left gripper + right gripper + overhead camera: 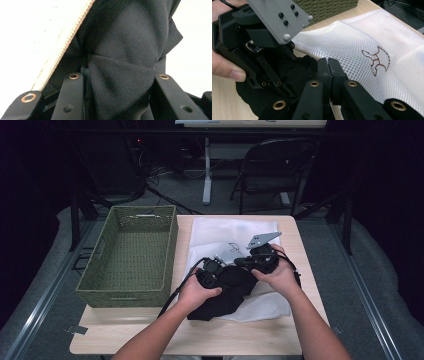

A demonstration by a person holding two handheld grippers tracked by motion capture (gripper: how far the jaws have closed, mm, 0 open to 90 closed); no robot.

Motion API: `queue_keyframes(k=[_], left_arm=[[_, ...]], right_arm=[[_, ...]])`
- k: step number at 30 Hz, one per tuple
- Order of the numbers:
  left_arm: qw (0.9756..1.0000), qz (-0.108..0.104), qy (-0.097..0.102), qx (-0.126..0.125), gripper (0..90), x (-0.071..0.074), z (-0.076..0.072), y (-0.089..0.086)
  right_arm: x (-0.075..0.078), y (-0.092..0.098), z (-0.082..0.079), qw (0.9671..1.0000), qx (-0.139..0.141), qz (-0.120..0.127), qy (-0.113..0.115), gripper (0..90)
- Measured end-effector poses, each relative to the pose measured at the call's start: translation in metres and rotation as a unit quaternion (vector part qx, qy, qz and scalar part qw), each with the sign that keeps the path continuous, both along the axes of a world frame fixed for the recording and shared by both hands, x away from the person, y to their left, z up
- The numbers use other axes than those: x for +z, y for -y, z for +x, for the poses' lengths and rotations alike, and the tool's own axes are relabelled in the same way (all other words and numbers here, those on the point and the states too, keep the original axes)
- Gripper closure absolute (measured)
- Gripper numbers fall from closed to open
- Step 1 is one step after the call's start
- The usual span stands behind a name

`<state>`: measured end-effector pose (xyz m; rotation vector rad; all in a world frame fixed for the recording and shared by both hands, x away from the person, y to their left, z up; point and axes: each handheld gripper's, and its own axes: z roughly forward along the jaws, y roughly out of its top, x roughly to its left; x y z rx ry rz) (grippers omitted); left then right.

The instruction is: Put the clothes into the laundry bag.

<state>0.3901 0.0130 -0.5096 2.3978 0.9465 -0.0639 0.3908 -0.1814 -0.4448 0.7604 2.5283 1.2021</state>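
**A:** Black cloth (227, 290) sits mid-table, half inside the white mesh bag (235, 232), just right of the green basket (130, 252). Left gripper (117, 82) has a bunched fold clamped.

**B:** And the right gripper (329, 72)? Jaws look pinched tight on the bag's edge (zipper side, I think).

**A:** Yep. Risk: pull apart too hard and the mesh slips out, or the cloth snags the zipper (66, 43).

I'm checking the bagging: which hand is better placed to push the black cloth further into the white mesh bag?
Probably the left: its tongs are clamped on the black cloth. The right tongs are shut at the mesh bag edge, likely holding it.
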Motion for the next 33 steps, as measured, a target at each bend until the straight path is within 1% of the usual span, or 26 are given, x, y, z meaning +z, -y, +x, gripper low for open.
queue_keyframes(k=[2, 5, 6, 9, 12, 13, 18, 19, 22, 24, 26, 27, 29, 33], left_arm=[[1.0000, -0.002, 0.002, 0.003, 60.7, -0.002, 0.000, 0.000], [1.0000, 0.003, 0.003, 0.003, 60.3, -0.005, -0.001, 0.001], [1.0000, 0.004, 0.001, 0.006, 60.2, -0.005, -0.001, 0.001], [0.9999, 0.010, 0.006, 0.006, 59.5, -0.008, -0.001, 0.002], [0.9999, 0.010, 0.009, 0.011, 58.8, -0.010, -0.002, 0.004], [0.9998, 0.011, 0.009, 0.010, 58.7, -0.010, -0.001, 0.004], [0.9997, 0.017, 0.012, 0.011, 55.8, -0.012, -0.001, 0.005], [0.9998, 0.014, 0.009, 0.014, 54.8, -0.013, -0.001, 0.006], [0.9997, 0.023, 0.011, 0.006, 51.1, -0.014, -0.001, 0.007], [0.9994, 0.029, 0.016, 0.011, 48.4, -0.014, -0.002, 0.008], [0.9991, 0.033, 0.018, 0.021, 45.4, -0.014, -0.003, 0.008], [0.9990, 0.034, 0.021, 0.020, 44.2, -0.015, -0.003, 0.008], [0.9987, 0.040, 0.026, 0.017, 44.0, -0.015, -0.003, 0.009], [0.9984, 0.047, 0.029, 0.015, 43.7, -0.016, -0.003, 0.010]], right_arm=[[-0.001, 0.000, -0.001, 1.0000, -0.002, -0.003, 0.003, 89.3], [-0.004, 0.000, -0.002, 1.0000, -0.005, -0.001, 0.002, 89.3], [-0.006, 0.000, -0.003, 1.0000, -0.007, 0.001, 0.001, 89.3], [-0.009, 0.001, -0.004, 0.9999, -0.008, 0.005, -0.002, 89.3], [-0.012, 0.002, -0.005, 0.9998, -0.011, 0.013, -0.006, 89.3], [-0.013, 0.003, -0.005, 0.9998, -0.011, 0.013, -0.004, 89.3], [-0.015, 0.001, -0.005, 0.9999, -0.008, 0.008, -0.003, 89.3], [-0.015, 0.001, -0.005, 0.9999, -0.008, 0.007, -0.002, 89.3], [-0.016, 0.001, -0.005, 0.9999, -0.008, 0.009, -0.004, 89.3], [-0.017, 0.001, -0.006, 0.9999, -0.009, 0.009, -0.004, 89.3], [-0.017, 0.000, -0.006, 1.0000, -0.007, 0.006, -0.002, 89.3], [-0.017, 0.000, -0.006, 0.9999, -0.008, 0.006, -0.001, 89.3], [-0.017, 0.001, -0.006, 0.9999, -0.009, 0.007, -0.001, 89.3], [-0.018, 0.002, -0.007, 0.9999, -0.009, 0.008, -0.001, 89.3]])
